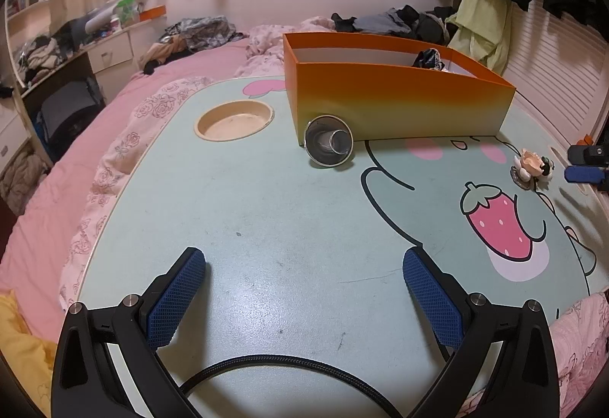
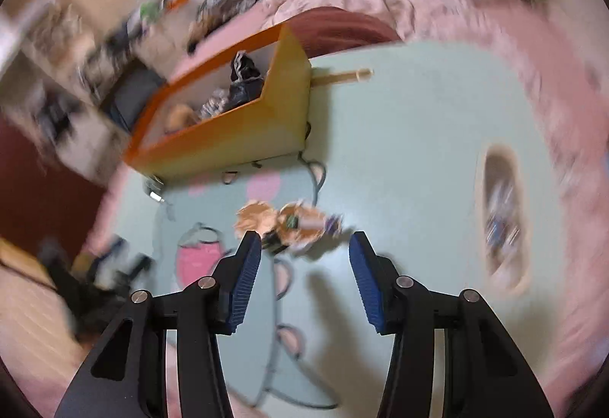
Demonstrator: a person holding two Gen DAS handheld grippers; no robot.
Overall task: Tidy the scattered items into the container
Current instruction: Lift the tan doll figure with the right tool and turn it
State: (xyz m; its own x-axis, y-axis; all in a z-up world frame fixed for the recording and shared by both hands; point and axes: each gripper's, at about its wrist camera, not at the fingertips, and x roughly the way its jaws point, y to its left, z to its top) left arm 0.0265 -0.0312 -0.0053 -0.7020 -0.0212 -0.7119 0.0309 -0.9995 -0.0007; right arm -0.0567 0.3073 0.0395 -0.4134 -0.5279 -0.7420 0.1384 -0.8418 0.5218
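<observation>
An orange box stands at the far side of the mint cartoon table with a dark crumpled item inside. A steel cup lies on its side against the box's front wall. A small beige trinket sits at the table's right. My left gripper hovers open over bare table, nothing between its fingers. In the blurred right wrist view my right gripper is open, and the trinket lies just beyond its tips, not pressed. The box is up and to the left there.
A round recessed cup holder is sunk into the table's far left. The table rests on a bed with a pink quilt. Clothes are heaped behind the box. A cluttered desk stands at the left.
</observation>
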